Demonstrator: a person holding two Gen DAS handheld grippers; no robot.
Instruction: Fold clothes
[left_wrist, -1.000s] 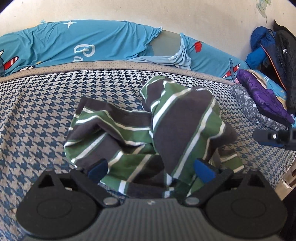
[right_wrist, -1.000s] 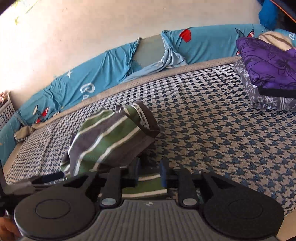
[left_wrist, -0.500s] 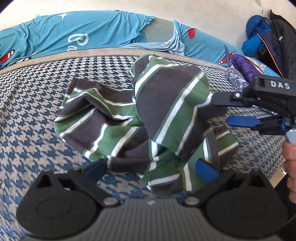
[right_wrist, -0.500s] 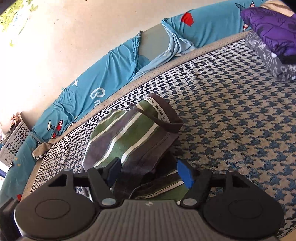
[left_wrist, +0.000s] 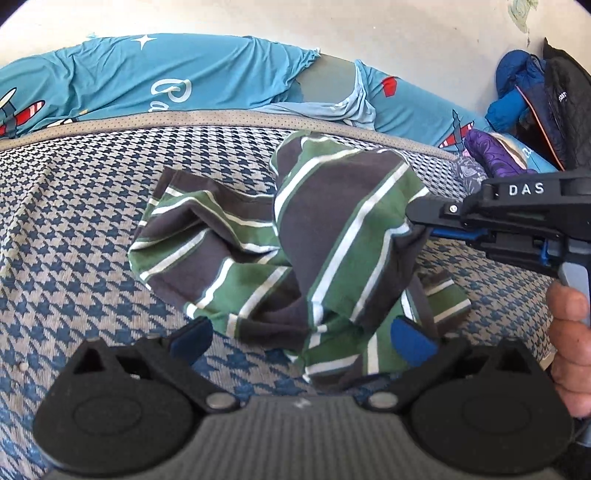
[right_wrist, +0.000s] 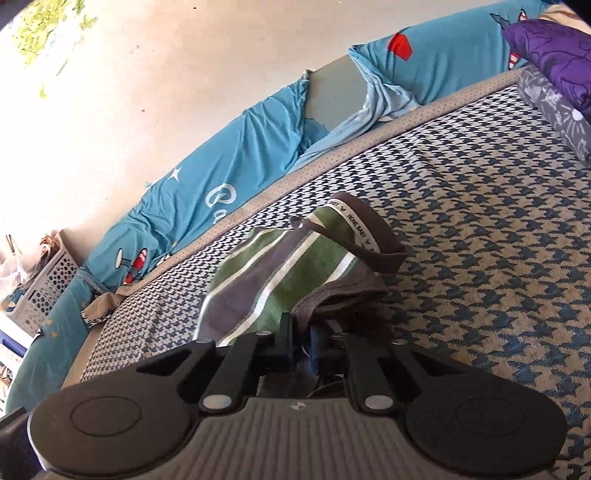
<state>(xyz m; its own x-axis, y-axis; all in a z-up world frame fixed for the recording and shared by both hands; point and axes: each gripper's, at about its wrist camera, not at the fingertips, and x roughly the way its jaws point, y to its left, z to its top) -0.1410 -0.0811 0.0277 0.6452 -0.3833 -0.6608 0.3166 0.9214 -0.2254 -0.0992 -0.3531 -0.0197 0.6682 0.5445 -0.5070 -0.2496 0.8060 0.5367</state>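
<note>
A green, dark grey and white striped garment (left_wrist: 332, 229) lies crumpled on the houndstooth bed cover (left_wrist: 74, 221), one part standing up in a hump. My left gripper (left_wrist: 299, 339) is open just in front of it, its right blue pad (left_wrist: 410, 341) against the near folds and its left pad over bare cover. My right gripper (left_wrist: 421, 221) comes in from the right, held by a hand (left_wrist: 569, 332). Its jaws are closing on the garment's right edge. In the right wrist view the fingers (right_wrist: 286, 332) stand nearly together with striped cloth (right_wrist: 280, 273) pinched between them.
A blue printed sheet (left_wrist: 147, 74) runs along the wall behind the bed. A purple pillow (right_wrist: 554, 48) on a grey floral one (right_wrist: 554, 99) lies at the far right. Dark and blue jackets (left_wrist: 554, 103) hang in the corner. A white basket (right_wrist: 44, 280) stands at the left.
My right gripper spread its jaws, came in at the garment's right edge and closed them on the cloth. The left gripper stayed open near the garment's front.
</note>
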